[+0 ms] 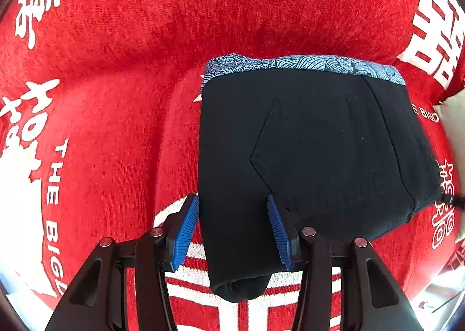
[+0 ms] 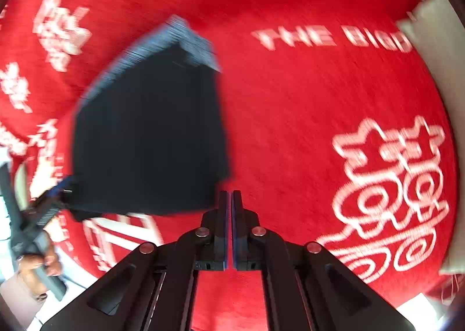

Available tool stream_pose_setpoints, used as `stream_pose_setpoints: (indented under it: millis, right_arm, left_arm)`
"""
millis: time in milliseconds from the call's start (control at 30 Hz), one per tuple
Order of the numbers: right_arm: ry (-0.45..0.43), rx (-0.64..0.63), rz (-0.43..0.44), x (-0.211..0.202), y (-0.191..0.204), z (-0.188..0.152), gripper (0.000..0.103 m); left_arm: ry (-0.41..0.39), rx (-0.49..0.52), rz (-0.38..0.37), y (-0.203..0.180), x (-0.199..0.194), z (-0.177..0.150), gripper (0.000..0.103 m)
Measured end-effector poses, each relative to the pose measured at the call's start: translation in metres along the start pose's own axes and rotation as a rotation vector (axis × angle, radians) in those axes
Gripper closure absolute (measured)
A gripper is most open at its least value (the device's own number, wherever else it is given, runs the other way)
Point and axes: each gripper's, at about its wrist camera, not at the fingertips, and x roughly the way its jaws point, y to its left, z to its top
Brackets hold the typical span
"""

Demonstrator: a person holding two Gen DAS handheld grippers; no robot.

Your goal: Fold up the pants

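Note:
The black pants (image 1: 308,156) lie folded into a compact block on the red cloth, with a blue patterned waistband (image 1: 305,65) along the far edge and a back pocket facing up. My left gripper (image 1: 234,229) is open, its blue pads (image 1: 186,232) straddling the near left part of the folded pants. In the right wrist view the pants (image 2: 148,139) lie left of centre, blurred. My right gripper (image 2: 231,206) is shut and empty, just right of the pants' near corner. The left gripper (image 2: 55,194) shows at the pants' left edge.
A red cloth with white characters and lettering (image 1: 116,98) covers the surface, also in the right wrist view (image 2: 319,127). Its right edge shows pale surface beyond (image 2: 453,156). A hand holds the left gripper's handle (image 2: 40,267).

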Motion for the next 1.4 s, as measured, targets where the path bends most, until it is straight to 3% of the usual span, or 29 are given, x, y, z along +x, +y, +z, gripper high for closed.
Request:
stream_pose_setpoints:
  millis: [133, 200, 267, 433, 567, 633, 667, 800, 867, 1033, 1233, 1400]
  right_arm:
    - [-0.028, 0.072, 0.000, -0.011, -0.016, -0.012, 0.098]
    - [-0.048, 0.080, 0.002, -0.023, -0.012, -0.010, 0.081]
    - [-0.091, 0.053, 0.007, -0.037, 0.001, -0.003, 0.048]
    - [-0.199, -0.146, 0.003, -0.056, 0.063, 0.017, 0.047]
    - [-0.136, -0.249, -0.059, -0.021, 0.090, 0.016, 0.048]
    - [-0.053, -0.251, -0.120, 0.012, 0.083, 0.013, 0.048]
    - [-0.046, -0.236, -0.115, 0.018, 0.078, 0.013, 0.040]
    - [-0.046, -0.145, -0.063, 0.017, 0.059, 0.014, 0.035]
    - [-0.037, -0.127, -0.057, 0.018, 0.056, 0.017, 0.034]
    - [-0.060, -0.159, -0.088, 0.015, 0.062, 0.014, 0.034]
    - [-0.084, -0.229, -0.131, 0.006, 0.076, -0.002, 0.034]
    - [-0.046, -0.257, -0.065, -0.008, 0.065, -0.011, 0.034]
  left_arm:
    - [-0.003, -0.014, -0.004, 0.000, 0.003, 0.000, 0.053]
    - [-0.003, -0.010, -0.002, 0.000, 0.003, 0.000, 0.053]
    - [-0.003, -0.013, -0.002, 0.000, 0.003, 0.000, 0.053]
    - [-0.008, -0.013, 0.005, -0.001, 0.002, -0.001, 0.053]
    - [-0.011, -0.030, -0.003, 0.002, 0.002, -0.002, 0.051]
    - [-0.004, -0.049, -0.023, 0.007, 0.003, -0.002, 0.049]
    - [-0.005, -0.055, -0.024, 0.008, 0.003, -0.003, 0.048]
    - [-0.008, -0.063, -0.030, 0.010, 0.004, -0.004, 0.048]
    - [-0.007, -0.070, -0.006, 0.011, 0.004, -0.003, 0.031]
    - [0.018, -0.091, 0.004, 0.023, 0.010, -0.001, 0.019]
    - [0.035, -0.063, -0.008, 0.031, 0.007, 0.010, 0.018]
    - [0.041, -0.095, -0.076, 0.043, 0.002, 0.029, 0.018]
